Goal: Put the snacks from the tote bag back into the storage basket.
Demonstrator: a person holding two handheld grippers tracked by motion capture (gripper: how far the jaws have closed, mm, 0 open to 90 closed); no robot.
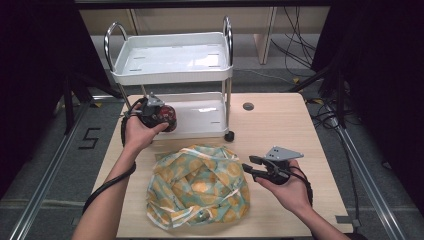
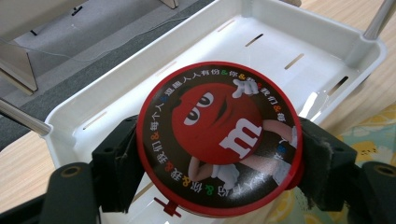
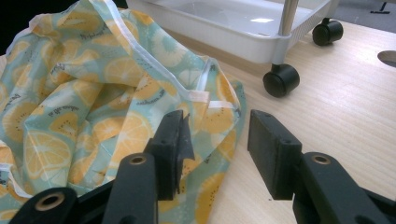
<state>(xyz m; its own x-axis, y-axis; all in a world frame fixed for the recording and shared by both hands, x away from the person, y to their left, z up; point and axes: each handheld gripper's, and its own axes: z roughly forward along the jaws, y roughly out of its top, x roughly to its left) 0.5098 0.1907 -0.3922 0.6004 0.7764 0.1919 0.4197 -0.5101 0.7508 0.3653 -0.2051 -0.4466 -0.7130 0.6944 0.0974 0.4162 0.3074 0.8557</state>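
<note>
At the left, the left gripper (image 1: pixel 159 116) is clamped on a round red tin (image 2: pixel 219 138), its pads pressing both sides of the lid, held over the lower tray (image 2: pixel 299 42) of the white cart (image 1: pixel 172 75). In the middle a lemon-print cloth (image 1: pixel 199 186) lies crumpled on the table (image 1: pixel 280 120). At the right, the right gripper (image 3: pixel 217 142) hovers beside the cloth's edge, jaws apart, gripping nothing

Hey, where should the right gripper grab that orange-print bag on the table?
Probably the white-trimmed edge of the bag nearest the right gripper. Come in level from the bag's right side: there the hem folds up off the table, so the open fingers could straddle it.
</note>
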